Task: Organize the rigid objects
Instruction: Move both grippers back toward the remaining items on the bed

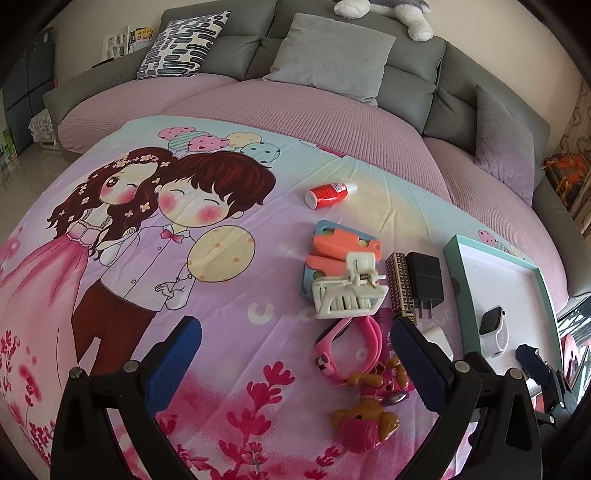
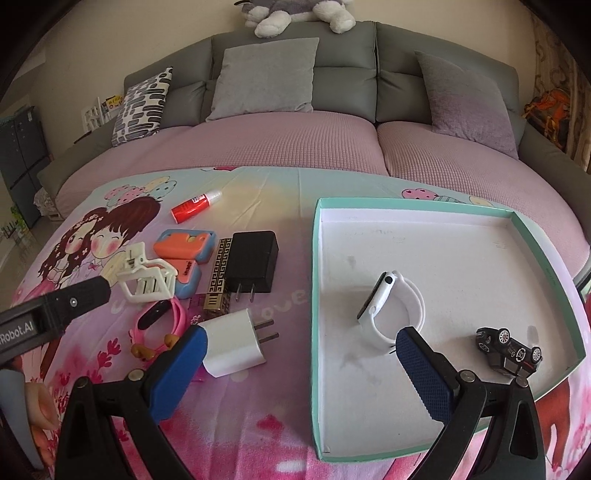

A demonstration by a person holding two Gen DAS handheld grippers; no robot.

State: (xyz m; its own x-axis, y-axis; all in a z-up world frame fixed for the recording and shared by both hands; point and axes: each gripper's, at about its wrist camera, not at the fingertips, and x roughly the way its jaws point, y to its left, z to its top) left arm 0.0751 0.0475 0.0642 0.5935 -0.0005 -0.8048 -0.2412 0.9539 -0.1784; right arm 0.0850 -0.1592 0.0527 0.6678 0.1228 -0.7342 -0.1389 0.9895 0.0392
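Note:
A teal-rimmed white tray (image 2: 546, 258) holds a white smartwatch (image 2: 388, 302) and a black toy car (image 2: 511, 350); the tray also shows in the left wrist view (image 1: 458, 266). Left of it lie a white charger (image 2: 236, 343), black charger (image 2: 253, 262), patterned lipstick box (image 2: 218, 277), white hair claw (image 2: 146, 280), orange-blue case (image 2: 184, 247), pink watch (image 2: 159, 317) and red glue bottle (image 2: 194, 206). My right gripper (image 2: 301, 350) is open and empty over the tray's left edge. My left gripper (image 1: 295, 343) is open and empty, above the cloth near the pink watch (image 1: 343, 339) and dog toys (image 1: 365, 421).
The objects lie on a cartoon-print cloth (image 1: 166, 229) over a table. Behind is a grey sofa (image 2: 343, 74) with a pink cover, cushions and a plush toy (image 2: 295, 14). The left gripper's arm (image 2: 55, 306) reaches in at the left of the right wrist view.

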